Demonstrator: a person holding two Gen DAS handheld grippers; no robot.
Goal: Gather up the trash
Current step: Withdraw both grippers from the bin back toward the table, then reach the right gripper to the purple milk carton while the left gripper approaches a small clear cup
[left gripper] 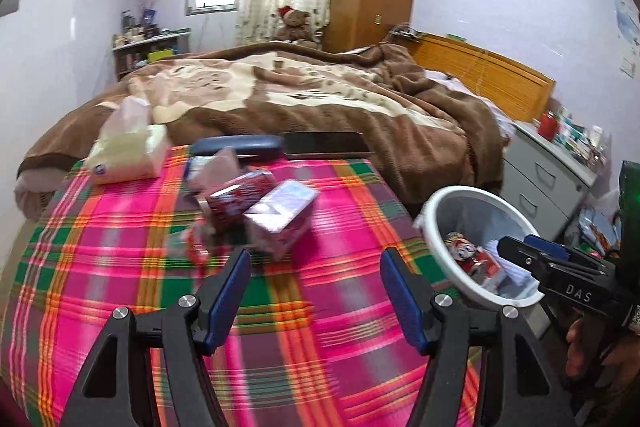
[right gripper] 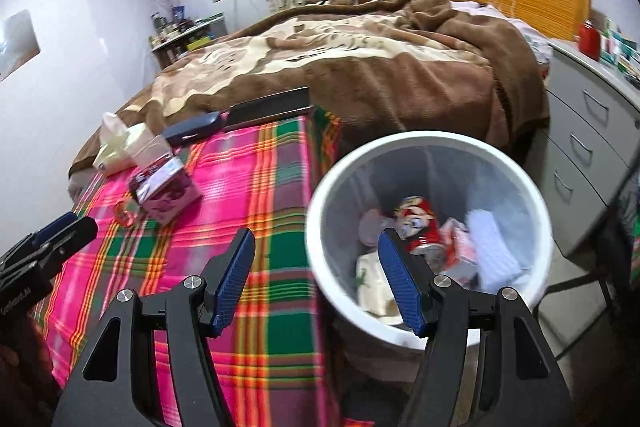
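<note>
Two claws gape empty: left claw (left gripper: 316, 277) hovers near the cartons (left gripper: 260, 211) on the worktop (left gripper: 340, 347); right claw (right gripper: 316, 267) beside the bin (right gripper: 516, 171).

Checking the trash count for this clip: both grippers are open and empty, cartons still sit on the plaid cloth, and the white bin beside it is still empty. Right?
Not quite. The white bin is not empty: the right wrist view shows a red can and crumpled paper inside. The rest holds: the left gripper and right gripper are open and empty, and cartons still sit on the plaid cloth.
</note>
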